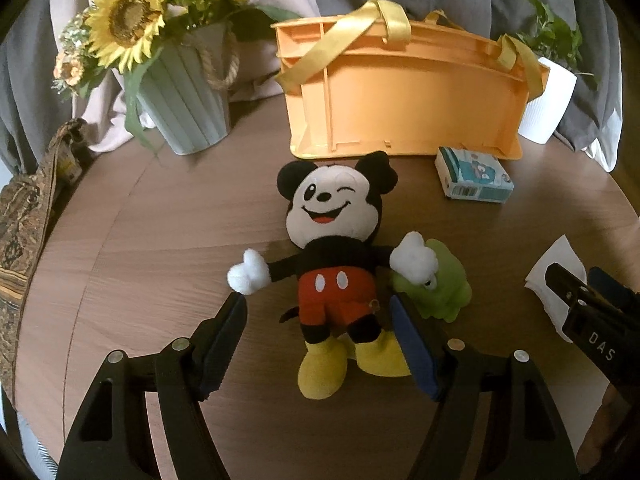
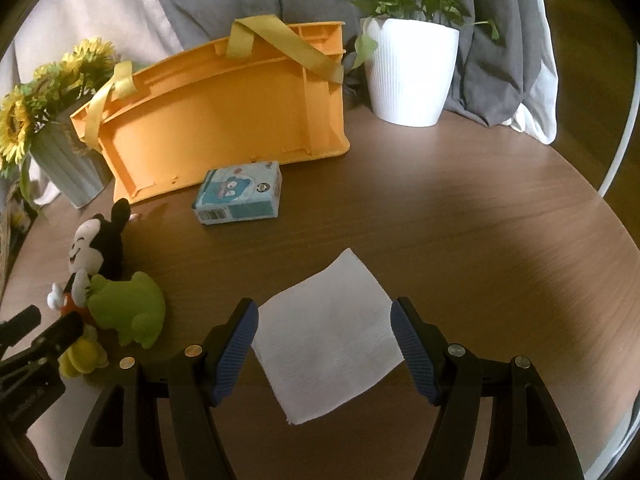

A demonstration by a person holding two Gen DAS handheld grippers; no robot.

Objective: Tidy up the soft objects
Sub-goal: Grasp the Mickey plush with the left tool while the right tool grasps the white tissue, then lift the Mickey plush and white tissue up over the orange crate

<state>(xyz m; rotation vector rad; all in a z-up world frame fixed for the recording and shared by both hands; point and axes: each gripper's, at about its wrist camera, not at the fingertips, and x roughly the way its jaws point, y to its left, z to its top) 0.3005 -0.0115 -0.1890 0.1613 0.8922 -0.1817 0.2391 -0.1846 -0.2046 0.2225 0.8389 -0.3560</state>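
Progress: nothing stowed as far as visible; orange basket (image 1: 404, 92) at top centre, interior hidden.
Left to do: Mickey Mouse plush (image 1: 334, 264), green frog toy (image 1: 440, 292), white tissue (image 2: 326, 340), tissue pack (image 2: 240, 194) all loose on the bench (image 2: 480, 240).
Left claw (image 1: 318, 344): open, gripping nothing; plush legs between the jaws, lower centre.
Right claw (image 2: 324, 350): open, empty; tissue flat between the jaws, lower centre.

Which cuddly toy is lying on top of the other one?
The black mouse toy with red shorts. Its white-gloved arm rests over the green frog toy, which lies beside it, partly underneath.
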